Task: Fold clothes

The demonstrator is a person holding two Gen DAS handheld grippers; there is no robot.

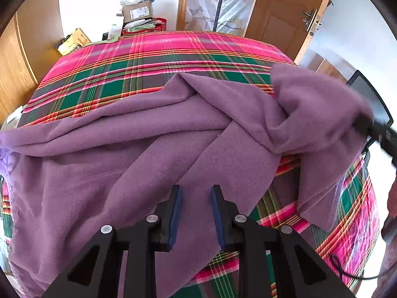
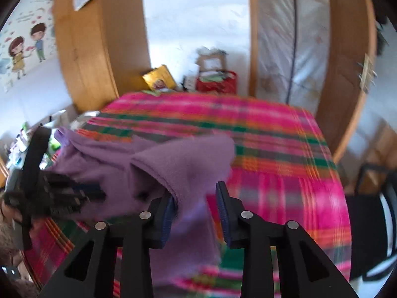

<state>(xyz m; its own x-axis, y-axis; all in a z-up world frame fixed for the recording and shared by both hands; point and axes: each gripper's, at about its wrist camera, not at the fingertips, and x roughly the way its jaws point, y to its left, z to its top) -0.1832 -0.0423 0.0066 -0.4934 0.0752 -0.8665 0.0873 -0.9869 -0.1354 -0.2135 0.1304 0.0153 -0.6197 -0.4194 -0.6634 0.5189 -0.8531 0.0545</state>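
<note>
A purple fleece garment [image 1: 139, 154] lies crumpled on a bed with a pink and green plaid cover [image 1: 148, 57]. My left gripper [image 1: 196, 193] is open just above a flat sleeve of the garment near the front edge, holding nothing. My right gripper [image 2: 196, 193] is open; a raised fold of the purple garment [image 2: 183, 164] drapes over its left finger and hangs between the jaws. In the left wrist view that raised part [image 1: 317, 114] is lifted at the right, by the right gripper's body. The right wrist view is motion-blurred.
Cardboard boxes [image 1: 139, 12] and a red container [image 1: 153, 26] stand beyond the bed's far edge. A wooden wardrobe [image 1: 17, 57] is at the left, a wooden door [image 1: 287, 17] at the back right. A black mesh chair [image 1: 372, 99] stands right of the bed.
</note>
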